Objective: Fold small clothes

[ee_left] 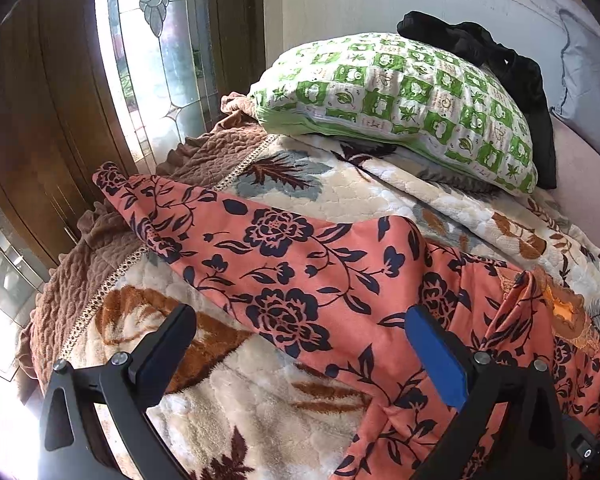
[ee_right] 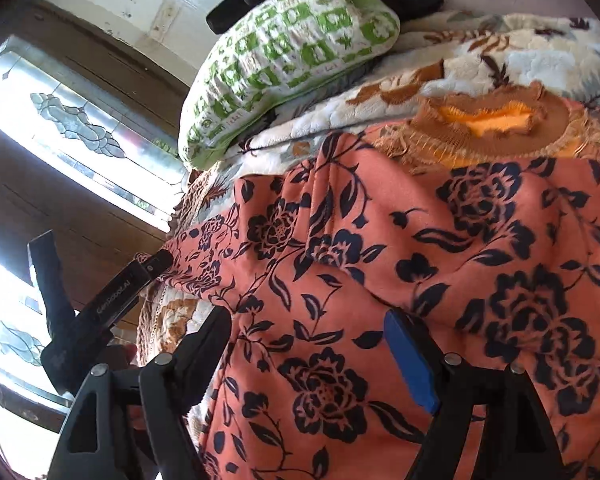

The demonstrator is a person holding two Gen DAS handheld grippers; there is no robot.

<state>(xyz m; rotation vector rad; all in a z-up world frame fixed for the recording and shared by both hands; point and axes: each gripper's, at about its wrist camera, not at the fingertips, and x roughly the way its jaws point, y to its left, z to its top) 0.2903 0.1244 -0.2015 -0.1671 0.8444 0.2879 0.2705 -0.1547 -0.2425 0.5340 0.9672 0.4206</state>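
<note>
Salmon-pink garment with dark navy flower-and-vine print, soft knit-like fabric. Lies spread on bed, mostly flat, some ridges and creases across body. One sleeve stretched out straight toward far left edge of bed, cuff end slightly rolled. Neckline lies open, brown ribbed collar with orange lining showing inside. In right wrist view, body fills most of frame, fabric gently bunched along seam near shoulder.

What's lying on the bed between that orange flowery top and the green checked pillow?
Only the plush cream blanket with brown leaf print; nothing else sits between the orange floral garment and the green checked pillow. The left wrist view shows it best.
</note>
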